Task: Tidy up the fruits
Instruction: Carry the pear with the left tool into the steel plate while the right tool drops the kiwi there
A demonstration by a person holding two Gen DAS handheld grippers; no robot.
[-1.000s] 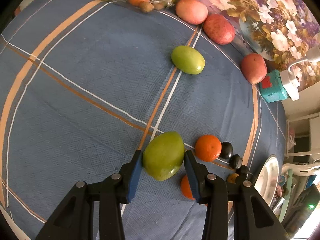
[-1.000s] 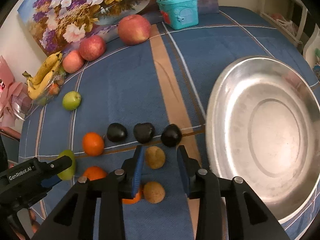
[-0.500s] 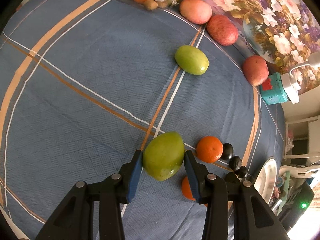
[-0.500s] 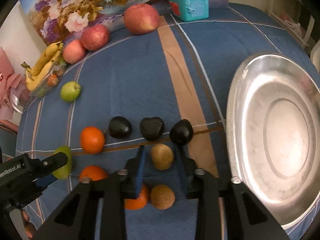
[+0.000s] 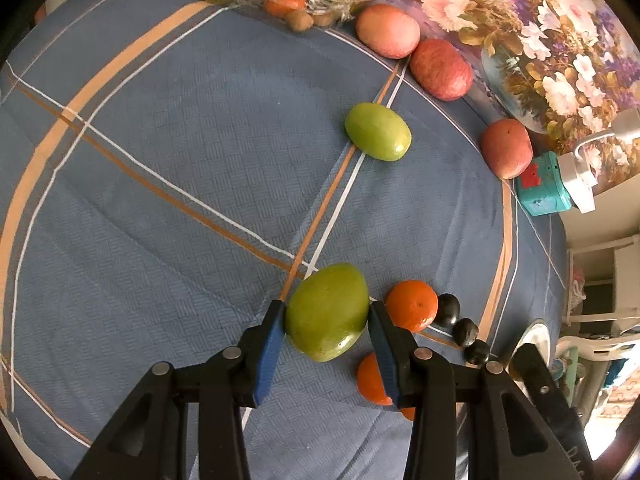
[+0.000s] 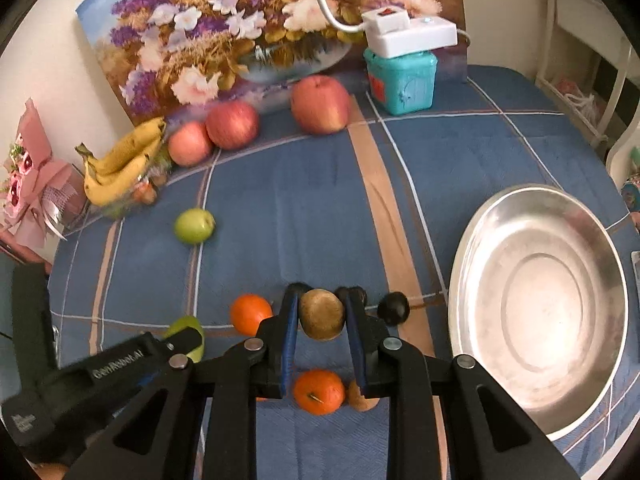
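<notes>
Right gripper [image 6: 322, 316] clamps kiwi [image 6: 322, 314]; left gripper [image 5: 327, 322] clamps green mango [image 5: 327, 316]; pan [image 6: 472, 240] rim rightward.

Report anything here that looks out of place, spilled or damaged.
Nothing stands out. No fruit looks split or spilled. The metal bowl sits level and empty, and the cloth lies flat.

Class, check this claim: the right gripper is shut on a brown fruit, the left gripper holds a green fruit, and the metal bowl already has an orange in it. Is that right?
Not quite. The metal bowl is empty, as the right wrist view shows. The rest stands: the right gripper is shut on the brown fruit, and the left gripper holds the green fruit.
</notes>
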